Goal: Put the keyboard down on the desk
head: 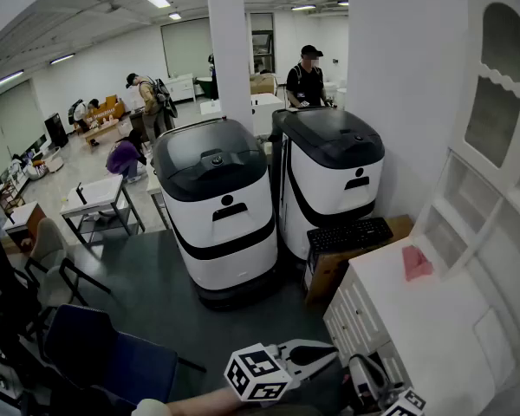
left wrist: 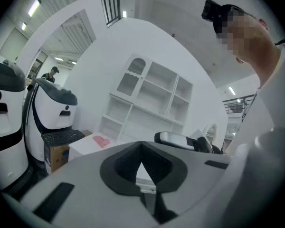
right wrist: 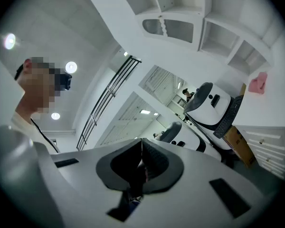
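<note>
White counter point(head: 433, 319), front edge open, one pink thing point(head: 416, 263) on it.
Keyboard point(head: 349, 233) on box point(head: 329, 274) just beside; left hand-held gripper point(left wrist: 141, 148) and right hand-held gripper point(right wrist: 141, 146) closed, empty.

keyboard point(head: 349, 233) on box point(head: 336, 271), pink object point(head: 417, 263) on white desk point(head: 407, 315)

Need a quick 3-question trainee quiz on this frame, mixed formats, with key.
1. True or false: the keyboard already lies on the white desk.
2. The small item on that desk is: A pink, B green, C blue.
3. Fill in: the left gripper and right gripper are both ___ and empty.
Key: 1 false, it rests on the cardboard box; 2 A; 3 shut.
</note>
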`<state>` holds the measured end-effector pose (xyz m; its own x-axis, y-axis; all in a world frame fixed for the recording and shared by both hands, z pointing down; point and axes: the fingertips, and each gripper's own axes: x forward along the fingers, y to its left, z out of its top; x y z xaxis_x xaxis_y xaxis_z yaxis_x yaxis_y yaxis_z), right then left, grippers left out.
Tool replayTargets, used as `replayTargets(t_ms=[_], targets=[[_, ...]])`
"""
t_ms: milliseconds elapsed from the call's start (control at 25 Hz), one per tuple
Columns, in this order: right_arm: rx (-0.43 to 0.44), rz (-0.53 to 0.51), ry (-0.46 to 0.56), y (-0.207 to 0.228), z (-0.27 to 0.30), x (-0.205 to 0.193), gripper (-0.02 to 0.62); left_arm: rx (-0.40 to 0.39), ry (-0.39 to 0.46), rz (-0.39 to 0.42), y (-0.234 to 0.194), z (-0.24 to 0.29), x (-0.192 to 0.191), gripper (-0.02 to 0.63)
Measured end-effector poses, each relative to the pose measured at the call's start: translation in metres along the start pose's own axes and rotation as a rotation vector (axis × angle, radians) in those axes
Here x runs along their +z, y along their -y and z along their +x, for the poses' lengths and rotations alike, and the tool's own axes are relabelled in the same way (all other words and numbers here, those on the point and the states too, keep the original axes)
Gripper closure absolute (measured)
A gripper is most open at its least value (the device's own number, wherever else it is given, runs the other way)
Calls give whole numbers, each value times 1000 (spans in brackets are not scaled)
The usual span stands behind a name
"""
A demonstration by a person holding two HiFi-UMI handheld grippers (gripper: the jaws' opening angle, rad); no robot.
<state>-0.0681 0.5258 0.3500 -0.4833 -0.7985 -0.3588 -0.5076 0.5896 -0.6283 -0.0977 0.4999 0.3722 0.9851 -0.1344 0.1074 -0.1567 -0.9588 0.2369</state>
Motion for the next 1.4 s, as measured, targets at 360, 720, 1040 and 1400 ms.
replayTargets(t_ms=[360, 720, 1040, 1400], targets=[[11, -19, -51, 0, 52, -18, 571, 21, 24, -9, -45, -29, 14, 595], [-61, -65, -150, 21, 101, -38, 569, 59, 32, -37, -105, -58, 30, 595], [-221, -434, -345, 35, 132, -64, 569, 70, 30, -26, -142, -71, 39, 595], [-269, -452, -401, 55, 169, -77, 569, 83, 55, -50, -186, -92, 48, 595]])
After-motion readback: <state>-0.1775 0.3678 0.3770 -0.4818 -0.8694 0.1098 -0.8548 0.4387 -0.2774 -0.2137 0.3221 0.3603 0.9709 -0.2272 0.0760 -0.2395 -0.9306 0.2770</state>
